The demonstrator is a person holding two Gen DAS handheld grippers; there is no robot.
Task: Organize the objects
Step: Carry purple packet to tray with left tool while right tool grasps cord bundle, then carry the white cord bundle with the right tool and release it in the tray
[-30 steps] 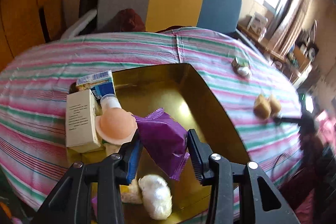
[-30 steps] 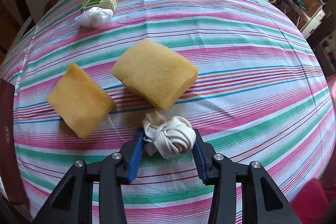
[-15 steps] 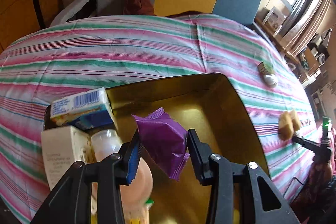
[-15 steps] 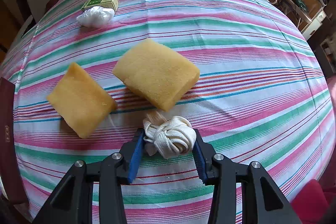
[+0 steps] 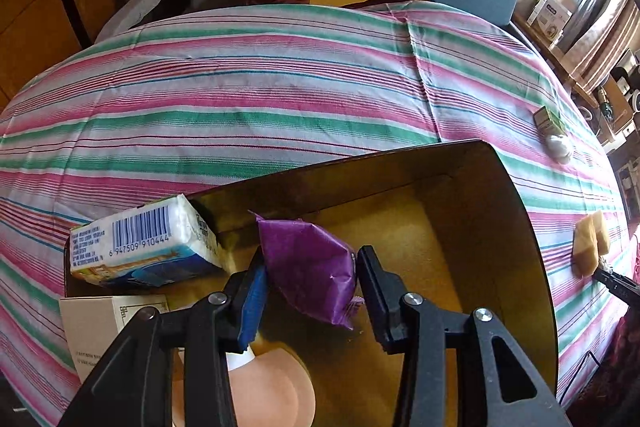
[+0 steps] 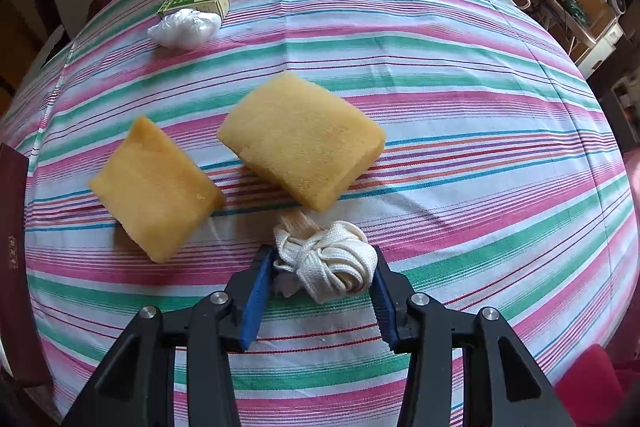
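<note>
A purple snack packet hangs tilted between the fingers of my left gripper, just above the gold-lined open box. The jaws are opening, but both pads still touch the packet. Inside the box lie a tissue pack, a cream carton and a bottle with a peach cap. My right gripper points down at the striped tablecloth, its jaws opening slightly, with a knotted white cord bundle between the pads and touching both.
Two yellow sponges lie just beyond the cord. Farther back sit a small green box and a white crumpled wad. The box's dark red wall stands at the left edge. Chairs stand behind the table.
My left gripper has carried the purple packet forward and down, deeper over the box, past the peach-capped bottle. The right gripper and the cord bundle have stayed in place.
</note>
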